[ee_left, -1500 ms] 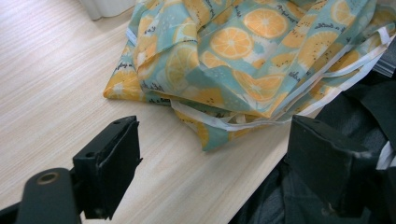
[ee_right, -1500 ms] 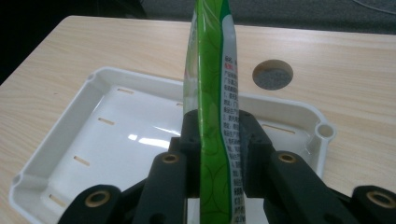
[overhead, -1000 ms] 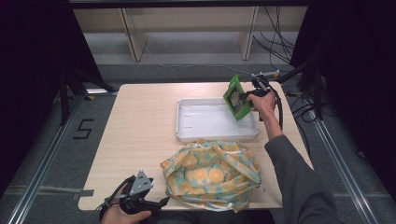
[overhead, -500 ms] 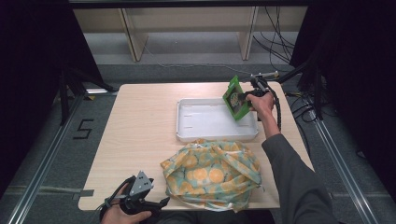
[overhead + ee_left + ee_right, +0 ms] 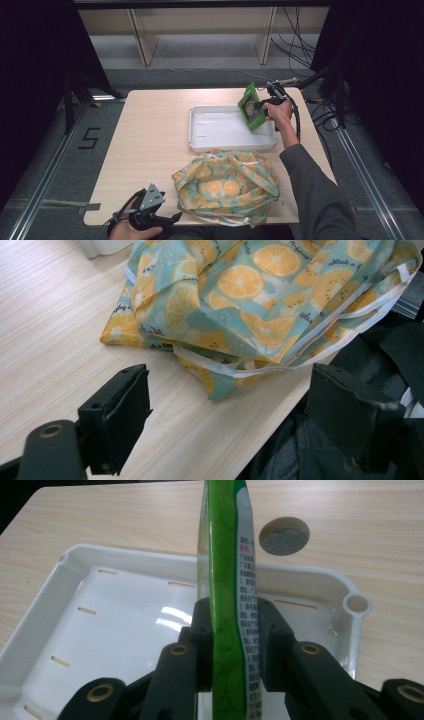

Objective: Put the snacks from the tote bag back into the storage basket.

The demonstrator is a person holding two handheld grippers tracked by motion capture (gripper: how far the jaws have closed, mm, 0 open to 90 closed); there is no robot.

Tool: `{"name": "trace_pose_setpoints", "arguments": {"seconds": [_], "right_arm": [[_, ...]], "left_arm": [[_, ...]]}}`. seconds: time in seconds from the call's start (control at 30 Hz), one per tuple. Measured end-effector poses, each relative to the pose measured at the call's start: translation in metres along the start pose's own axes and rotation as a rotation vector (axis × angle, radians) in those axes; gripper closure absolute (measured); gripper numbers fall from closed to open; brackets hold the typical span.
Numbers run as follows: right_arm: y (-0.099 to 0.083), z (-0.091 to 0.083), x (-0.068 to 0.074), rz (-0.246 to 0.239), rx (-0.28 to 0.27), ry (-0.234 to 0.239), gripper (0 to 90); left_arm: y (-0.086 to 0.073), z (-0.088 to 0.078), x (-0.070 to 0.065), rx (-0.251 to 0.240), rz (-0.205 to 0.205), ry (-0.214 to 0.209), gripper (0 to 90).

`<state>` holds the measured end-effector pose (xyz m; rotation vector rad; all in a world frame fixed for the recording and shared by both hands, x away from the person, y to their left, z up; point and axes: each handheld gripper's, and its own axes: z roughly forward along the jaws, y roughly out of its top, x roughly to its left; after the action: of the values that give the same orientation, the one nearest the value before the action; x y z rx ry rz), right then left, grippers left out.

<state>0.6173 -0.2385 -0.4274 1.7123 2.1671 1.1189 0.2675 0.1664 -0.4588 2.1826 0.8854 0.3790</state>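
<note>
The right gripper (image 5: 261, 104) is held over the far right corner of the white tray (image 5: 220, 142), its fingers (image 5: 270, 630) clamped on a green packet (image 5: 251, 106). The packet hangs tilted above the tray's right end, clear of the tray floor as far as I can tell. In the right gripper view the packet (image 5: 227, 580) stands edge-on between the fingers, printed text running down one face, with the tray (image 5: 115, 605) below and a round grommet (image 5: 284, 536) in the wooden surface (image 5: 375, 540) beyond. A bag (image 5: 227, 187) printed with orange slices lies slumped near the front edge, just in front of the tray. The left gripper (image 5: 170, 220) rests low at the front left, beside the bag, fingers (image 5: 117, 417) wide apart and holding nothing.
</note>
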Motion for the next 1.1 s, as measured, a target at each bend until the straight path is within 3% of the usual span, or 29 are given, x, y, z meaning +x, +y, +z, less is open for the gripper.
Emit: {"name": "trace_pose_setpoints", "arguments": {"seconds": [0.07,0.17,0.2,0.3,0.37,0.5,0.53,0.57,0.63,0.7,0.73,0.77,0.8,0.83,0.87,0.93,0.97,1.0,1.1], "right_arm": [[0.0,0.002,-0.002,-0.039,0.011,0.009,73.9],[-0.001,0.004,-0.002,-0.038,0.006,0.031,73.8],[-0.002,0.004,0.0,-0.027,0.016,0.017,73.7],[-0.002,0.004,0.001,-0.02,0.026,0.018,73.6],[-0.002,0.005,0.001,-0.026,0.002,0.015,73.4],[-0.003,0.005,0.0,-0.024,0.033,0.018,71.1],[-0.005,0.008,-0.002,-0.032,0.009,0.016,69.7],[-0.005,0.008,-0.002,-0.032,0.009,0.016,69.7],[-0.005,0.008,-0.004,-0.05,0.03,0.004,68.5],[-0.006,0.008,-0.003,-0.011,0.024,0.008,67.9],[-0.007,0.007,-0.003,0.022,0.059,0.008,67.0],[-0.007,0.007,-0.003,0.022,0.059,0.008,67.0],[-0.006,0.006,-0.001,0.059,0.065,0.016,66.5],[-0.006,0.006,-0.007,-0.006,0.058,-0.002,66.2],[-0.007,0.008,-0.009,-0.014,0.022,-0.015,66.2],[-0.007,0.007,-0.011,-0.011,0.035,-0.012,66.3],[-0.006,0.003,-0.007,0.035,0.063,-0.011,66.2],[-0.007,0.004,-0.01,0.014,0.04,-0.007,66.2],[-0.006,0.001,-0.009,0.029,0.049,-0.033,65.9]], "left_arm": [[0.0,-0.001,0.0,0.016,-0.003,-0.006,16.9],[0.0,0.0,-0.001,-0.001,-0.024,-0.004,16.9],[0.0,-0.002,0.001,0.023,0.016,-0.003,16.9],[0.001,-0.002,0.002,0.025,0.032,-0.003,16.9],[0.001,-0.002,0.001,0.02,0.027,-0.003,16.9],[0.0,-0.002,0.001,0.021,0.027,-0.002,16.9],[0.0,-0.001,-0.001,0.013,-0.004,-0.006,16.9],[0.0,-0.002,0.0,0.025,0.009,-0.007,16.9],[0.0,0.0,-0.001,0.002,-0.022,0.002,16.9],[0.0,0.0,-0.001,0.0,-0.02,0.002,16.9],[0.0,0.0,-0.001,0.002,-0.021,0.002,16.9],[0.0,0.0,-0.001,0.003,-0.02,0.002,16.9],[0.0,-0.002,0.0,0.029,0.01,-0.005,16.9],[0.0,-0.002,0.0,0.025,0.005,-0.006,16.9],[0.0,-0.002,0.0,0.023,0.014,-0.005,16.9],[0.0,-0.002,0.0,0.024,0.007,-0.003,16.9],[0.0,-0.001,-0.001,0.011,-0.009,0.0,16.9],[0.0,-0.001,-0.001,0.01,-0.005,-0.004,16.9],[0.0,-0.001,0.0,0.022,0.003,-0.002,16.9]]}}
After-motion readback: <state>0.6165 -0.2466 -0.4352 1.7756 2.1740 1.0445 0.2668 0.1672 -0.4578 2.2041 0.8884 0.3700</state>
